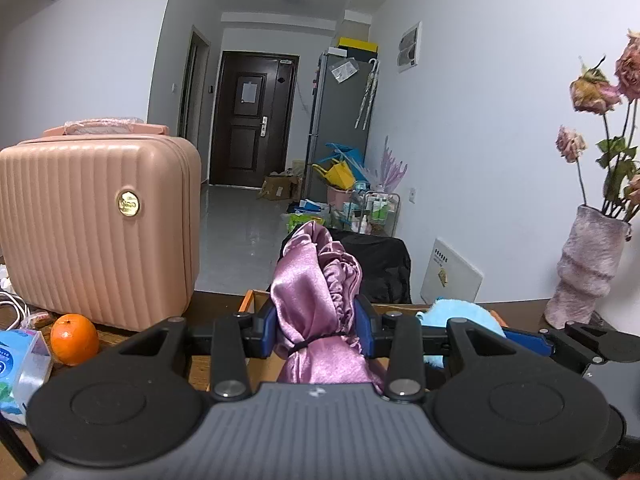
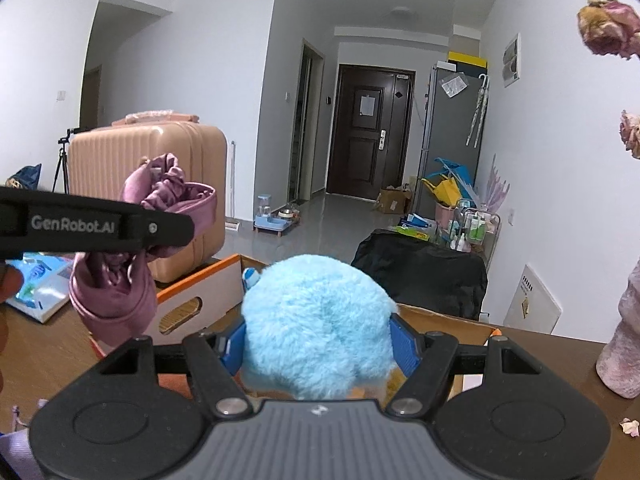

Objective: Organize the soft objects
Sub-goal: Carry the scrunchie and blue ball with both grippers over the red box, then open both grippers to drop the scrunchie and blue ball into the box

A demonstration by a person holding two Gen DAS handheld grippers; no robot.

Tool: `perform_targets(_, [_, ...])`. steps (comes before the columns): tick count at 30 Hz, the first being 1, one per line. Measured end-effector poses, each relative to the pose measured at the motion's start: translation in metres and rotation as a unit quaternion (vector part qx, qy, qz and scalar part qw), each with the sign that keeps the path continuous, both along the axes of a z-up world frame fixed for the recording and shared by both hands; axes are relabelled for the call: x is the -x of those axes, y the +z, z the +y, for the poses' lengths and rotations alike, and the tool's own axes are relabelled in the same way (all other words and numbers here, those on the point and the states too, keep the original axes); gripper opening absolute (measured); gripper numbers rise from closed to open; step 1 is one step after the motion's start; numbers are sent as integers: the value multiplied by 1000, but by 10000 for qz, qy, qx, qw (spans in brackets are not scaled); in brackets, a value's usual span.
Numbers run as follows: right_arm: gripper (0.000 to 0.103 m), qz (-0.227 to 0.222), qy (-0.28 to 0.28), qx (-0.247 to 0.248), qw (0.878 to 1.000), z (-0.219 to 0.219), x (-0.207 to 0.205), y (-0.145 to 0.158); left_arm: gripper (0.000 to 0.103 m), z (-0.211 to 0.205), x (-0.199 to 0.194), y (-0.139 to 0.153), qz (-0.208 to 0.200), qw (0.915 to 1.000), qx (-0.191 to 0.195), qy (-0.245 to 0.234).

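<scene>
Satin bonnet [image 1: 316,304] between left tool [image 1: 320,330] pads

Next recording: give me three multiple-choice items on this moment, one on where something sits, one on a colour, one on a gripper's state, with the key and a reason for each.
1. Where is the orange?
A. In front of the pink suitcase
B. Inside the cardboard box
C. Beside the vase

2. What colour is the plush toy?
A. Yellow
B. Light blue
C. Green

3. How is the left gripper?
A. Open, empty
B. Out of view
C. Shut on the satin cloth

Key:
1 A: the orange lies on the table by the base of the pink suitcase.
2 B: the plush toy in the right gripper is light blue.
3 C: the left gripper pinches the purple satin cloth.
</scene>
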State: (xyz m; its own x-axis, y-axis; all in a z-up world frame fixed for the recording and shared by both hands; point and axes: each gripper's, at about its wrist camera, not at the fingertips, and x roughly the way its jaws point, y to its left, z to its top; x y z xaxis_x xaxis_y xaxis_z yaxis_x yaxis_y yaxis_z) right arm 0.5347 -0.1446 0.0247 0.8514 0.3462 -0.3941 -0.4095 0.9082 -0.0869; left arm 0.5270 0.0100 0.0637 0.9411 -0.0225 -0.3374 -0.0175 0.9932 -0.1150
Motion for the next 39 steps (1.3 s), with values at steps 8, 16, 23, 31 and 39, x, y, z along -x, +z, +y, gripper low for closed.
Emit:
perform_targets(8, [70,75,-109,83,9999,5,-21,-12,39,-1,-21,-15,149,9998,-33,87])
perform_targets(16, [70,40,-212,-38,9998,6,-30,-19,39,1,-28,-27,206,9997,-46,157])
perform_targets(23, [78,36,-253,-11,9997,4,-33,-23,51,3,-31,-30,259,9994,5,211])
perform_targets(31, [101,35,-545,-20,9985,0,-37,-21,94,5,-26,-28,155,9982,-80,578])
perform_targets(39, [103,108,-644,-25,9979,-2,-41,-22,103,8,-26,-28,186,9967,-163,776])
